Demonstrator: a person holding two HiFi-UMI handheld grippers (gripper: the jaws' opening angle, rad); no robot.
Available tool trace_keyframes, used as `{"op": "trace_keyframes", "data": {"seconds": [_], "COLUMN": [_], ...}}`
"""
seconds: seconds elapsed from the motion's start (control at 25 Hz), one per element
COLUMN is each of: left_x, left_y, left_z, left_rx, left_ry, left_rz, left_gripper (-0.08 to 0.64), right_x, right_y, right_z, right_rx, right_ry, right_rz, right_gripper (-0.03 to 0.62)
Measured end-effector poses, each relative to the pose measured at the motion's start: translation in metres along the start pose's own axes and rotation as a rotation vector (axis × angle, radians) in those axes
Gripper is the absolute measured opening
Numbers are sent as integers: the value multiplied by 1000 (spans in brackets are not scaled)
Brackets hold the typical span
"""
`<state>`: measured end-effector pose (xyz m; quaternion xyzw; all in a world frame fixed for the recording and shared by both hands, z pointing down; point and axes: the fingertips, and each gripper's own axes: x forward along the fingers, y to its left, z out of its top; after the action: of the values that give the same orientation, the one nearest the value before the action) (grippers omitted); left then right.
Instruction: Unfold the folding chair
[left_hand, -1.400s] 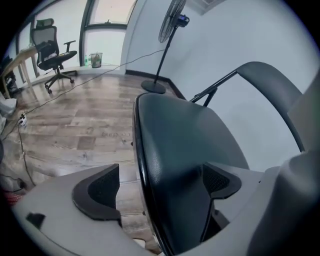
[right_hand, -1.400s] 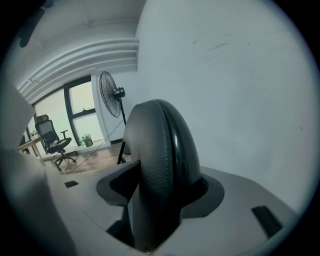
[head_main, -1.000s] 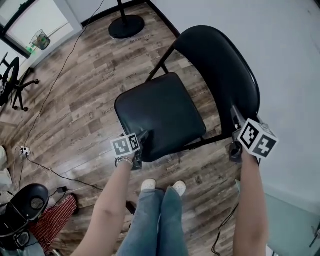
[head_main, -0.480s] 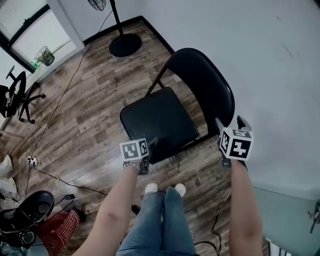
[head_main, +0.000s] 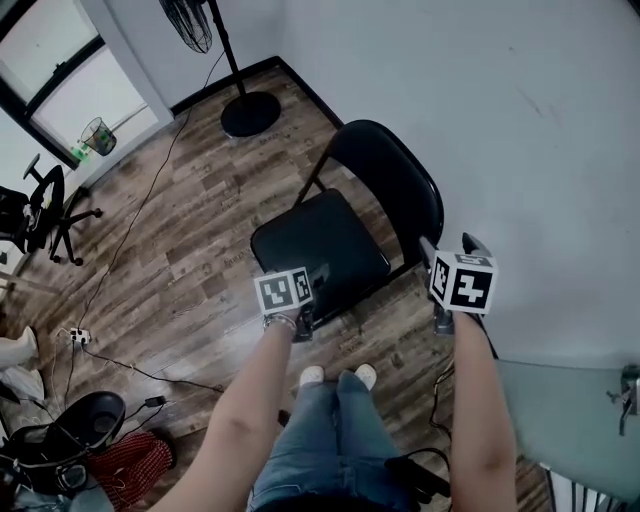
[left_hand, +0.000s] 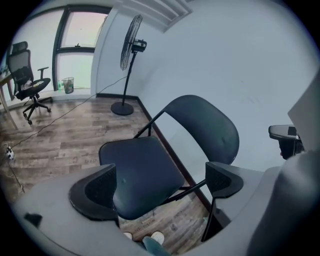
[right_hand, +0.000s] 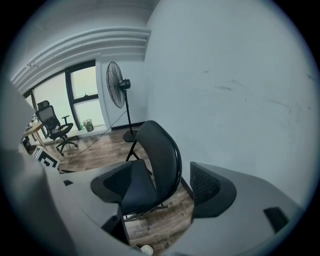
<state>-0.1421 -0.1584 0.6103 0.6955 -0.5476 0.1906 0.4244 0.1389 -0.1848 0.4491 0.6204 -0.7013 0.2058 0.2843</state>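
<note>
Head view looks down on the folding chair (head_main: 320, 245), which stands opened out on the wooden floor (head_main: 180, 230) with its seat flat and its curved backrest (head_main: 395, 180) toward the white wall (head_main: 520, 120). We see the left gripper (head_main: 312, 285) over the seat's near front edge and the right gripper (head_main: 450, 248) beside the backrest's right end. From this steep angle both seem to hang clear of the chair, though we cannot be sure how far above it they sit. In the left gripper view the left gripper (left_hand: 159, 186) has its fingers (left_hand: 95, 192) spread wide with nothing gripped; the seat shows in the gap between them but lies beyond them, untouched. In the right gripper view the right gripper (right_hand: 162, 186) likewise has its fingers (right_hand: 210, 190) apart and empty, and the chair stands beyond them, seen side-on, with the backrest framed between the pads and no contact. A standing fan (head_main: 250, 110) sits past the chair along the wall, an office chair (head_main: 45, 210) is far left, and the person's shoes (head_main: 335, 377) are just before the seat.
</note>
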Motion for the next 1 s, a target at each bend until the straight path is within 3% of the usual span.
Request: {"op": "trace_keyframes", "data": {"seconds": [0.2, 0.44, 0.72, 0.88, 1.0], "left_x": [-38, -79, -125, -152, -172], "left_y": [-22, -43, -79, -97, -106], "left_z": [21, 59, 91, 117, 137], "left_rx": [26, 107, 215, 318, 372], "left_ry": [-11, -47, -120, -189, -245], "left_rz": [-2, -20, -63, -86, -72], "left_gripper": [526, 526, 526, 526, 526], "right_x": [-36, -68, -102, -122, -139], "right_y": [7, 11, 16, 28, 33], "right_z": [12, 21, 27, 43, 63], "right_rx": [-22, -57, -30, -16, -10], "right_ry": [6, 12, -20, -75, -172], "right_rz": [14, 26, 55, 85, 66], "right_gripper": [347, 347, 347, 345, 345]}}
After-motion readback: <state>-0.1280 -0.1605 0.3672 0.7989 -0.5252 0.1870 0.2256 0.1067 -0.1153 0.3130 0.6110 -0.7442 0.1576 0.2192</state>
